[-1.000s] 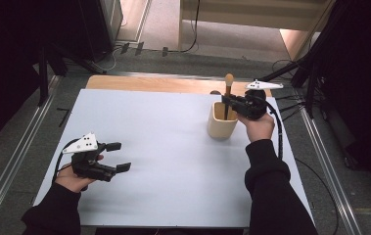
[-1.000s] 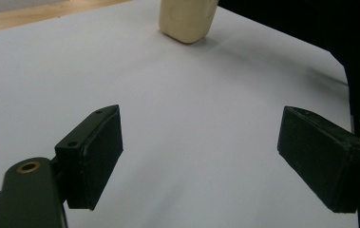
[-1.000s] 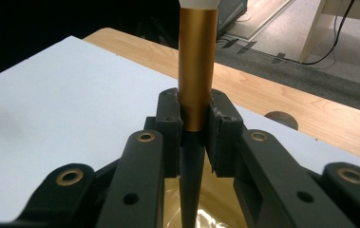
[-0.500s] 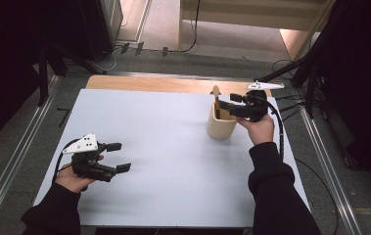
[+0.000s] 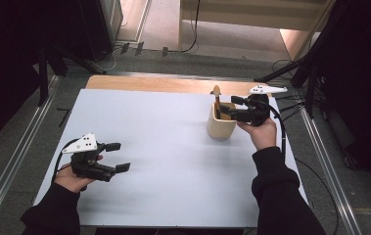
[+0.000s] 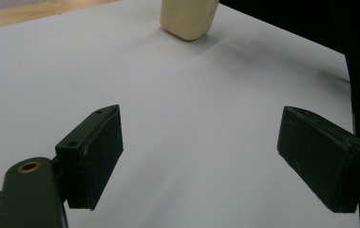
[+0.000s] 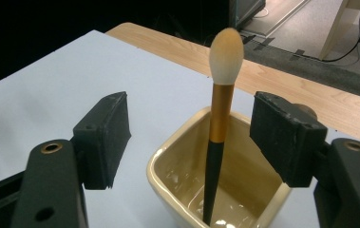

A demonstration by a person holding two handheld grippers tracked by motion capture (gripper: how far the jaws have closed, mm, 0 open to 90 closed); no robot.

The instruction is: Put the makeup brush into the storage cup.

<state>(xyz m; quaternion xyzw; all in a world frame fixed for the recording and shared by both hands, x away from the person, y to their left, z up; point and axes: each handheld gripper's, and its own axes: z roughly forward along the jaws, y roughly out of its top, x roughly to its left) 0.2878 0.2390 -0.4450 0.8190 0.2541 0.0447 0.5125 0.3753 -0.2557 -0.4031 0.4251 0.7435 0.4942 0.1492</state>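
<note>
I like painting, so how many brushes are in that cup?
1. A single brush stands in the cream cup, black handle down and fluffy tip up, leaning on a corner. Nothing else lies inside the cup.

This looks like a lab or recording room rather than a home. A white tabletop point(image 5: 173, 147) sits on a wooden bench between metal floor rails point(image 5: 7, 181), with black curtains point(image 5: 11, 58) at both sides, dark stand legs point(image 5: 290, 73) and loose cables point(image 5: 193, 29) on grey flooring, probably carpet.
</note>
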